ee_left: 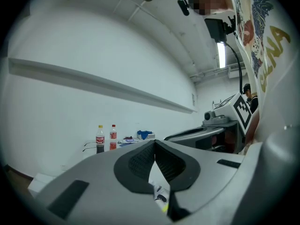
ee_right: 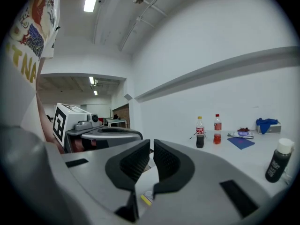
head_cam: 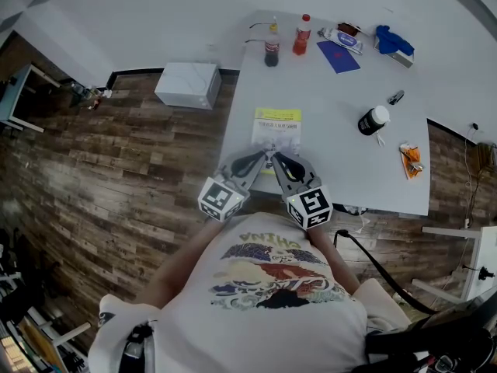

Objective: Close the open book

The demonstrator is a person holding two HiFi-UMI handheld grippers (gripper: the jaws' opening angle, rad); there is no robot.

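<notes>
The book [head_cam: 276, 127] lies flat near the front edge of the white table [head_cam: 342, 169], showing a yellow band above a white face. Both grippers hover side by side just over its near edge, fingers pointing away from me. My left gripper [head_cam: 265, 156] has its jaws touching at the tips, with nothing between them [ee_left: 154, 144]. Beside it, my right gripper [head_cam: 275, 157] has its pads almost together, leaving only a thin slit, and nothing shows between them [ee_right: 152, 145]. A sliver of the book [ee_right: 145, 199] shows below the right jaws.
At the table's far edge stand a cola bottle [head_cam: 271, 50] and a red drink bottle [head_cam: 301, 36], with a blue booklet [head_cam: 338, 55] and blue cloth [head_cam: 394, 41] to their right. A black bottle [head_cam: 373, 120] stands right of the book. A white box [head_cam: 188, 85] sits on the floor.
</notes>
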